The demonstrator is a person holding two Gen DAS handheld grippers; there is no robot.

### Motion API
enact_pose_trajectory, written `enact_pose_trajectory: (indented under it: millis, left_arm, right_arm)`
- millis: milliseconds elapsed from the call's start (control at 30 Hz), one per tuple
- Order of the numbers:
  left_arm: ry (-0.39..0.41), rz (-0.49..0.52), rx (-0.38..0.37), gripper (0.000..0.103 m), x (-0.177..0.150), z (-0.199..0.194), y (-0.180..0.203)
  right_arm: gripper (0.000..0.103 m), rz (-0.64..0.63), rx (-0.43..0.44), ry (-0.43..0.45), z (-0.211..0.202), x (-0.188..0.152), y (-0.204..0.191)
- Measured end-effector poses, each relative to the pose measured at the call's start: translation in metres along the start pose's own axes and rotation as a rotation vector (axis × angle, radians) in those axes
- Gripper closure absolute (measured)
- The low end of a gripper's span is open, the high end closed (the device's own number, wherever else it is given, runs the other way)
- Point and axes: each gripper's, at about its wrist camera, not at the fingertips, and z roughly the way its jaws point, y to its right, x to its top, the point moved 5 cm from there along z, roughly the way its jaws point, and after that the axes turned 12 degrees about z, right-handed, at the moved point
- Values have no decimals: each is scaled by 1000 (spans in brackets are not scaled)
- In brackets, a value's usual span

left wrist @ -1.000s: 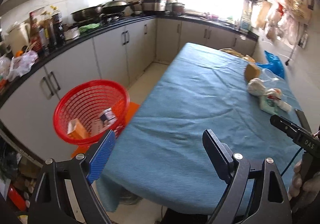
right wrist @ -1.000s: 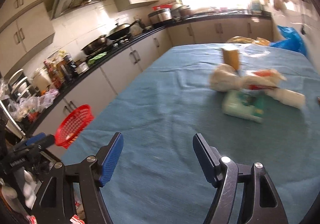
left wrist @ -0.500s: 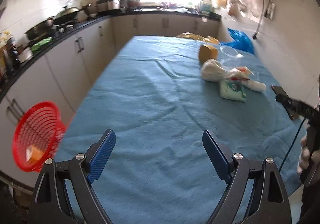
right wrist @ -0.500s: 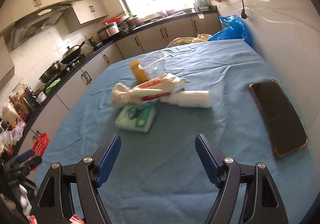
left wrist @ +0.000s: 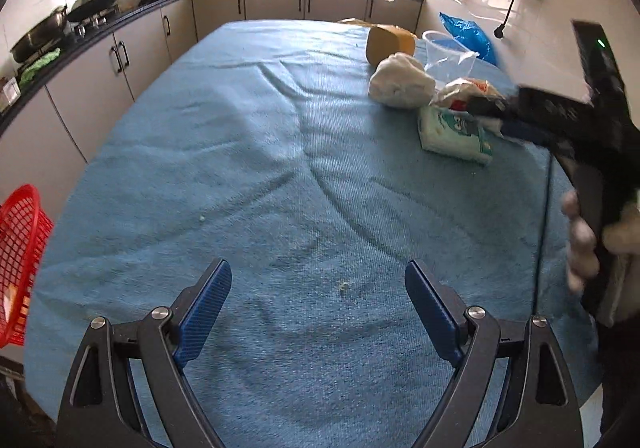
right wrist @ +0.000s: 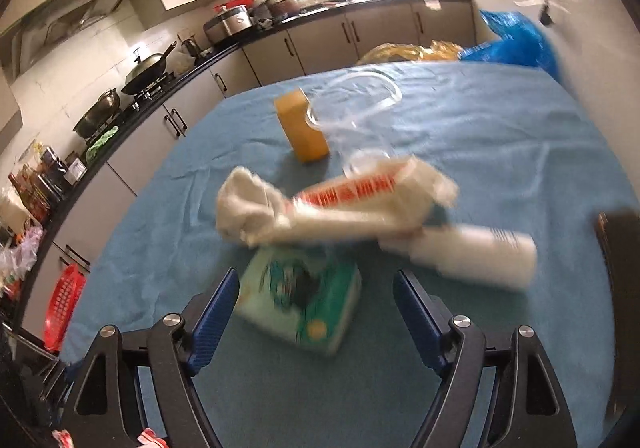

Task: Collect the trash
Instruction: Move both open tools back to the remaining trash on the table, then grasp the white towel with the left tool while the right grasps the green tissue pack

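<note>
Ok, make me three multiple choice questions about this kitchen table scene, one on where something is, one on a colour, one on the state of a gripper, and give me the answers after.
1. Where is the green and white tissue pack?
A. in the basket
B. on the blue tablecloth, between the fingers of the right gripper
C. on the counter

2. What colour is the basket beside the table?
A. red
B. yellow
C. white

3. How does the left gripper stand?
A. shut on a cup
B. shut on nothing
C. open, holding nothing

Answers: 1 B, the right wrist view shows the pack lying on the cloth between the spread blue pads. 2 A, its mesh is red at the left edge. 3 C, its fingers are wide apart over bare cloth.
</note>
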Motion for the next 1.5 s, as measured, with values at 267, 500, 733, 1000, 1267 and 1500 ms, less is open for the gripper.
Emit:
enact_pose_trajectory:
  millis: [267, 500, 733, 1000, 1267, 1500]
  left_arm:
    - [-15, -29, -27, 15, -3, 4, -3]
    - [-29, -8, -38, 10, -2, 5, 1]
    - [32, -56, -32, 10, 35, -11, -13]
    - [44, -58, -60, 10, 116, 21, -10]
    - [-36, -89, -178, 11, 168, 98, 12]
    - [-70, -150, -341, 56, 166, 116, 22]
  right_arm:
    - [20, -89, 56, -76, 24, -8, -11]
    - [20, -183, 21, -107, 31, -20, -25]
    - [63, -185, 13, -124, 23, -29, -23]
    - [73, -86, 47, -156, 9, -35, -1]
    - [66, -29, 114, -176, 10, -32, 7]
    - [28, -31, 201, -174, 11, -31, -2]
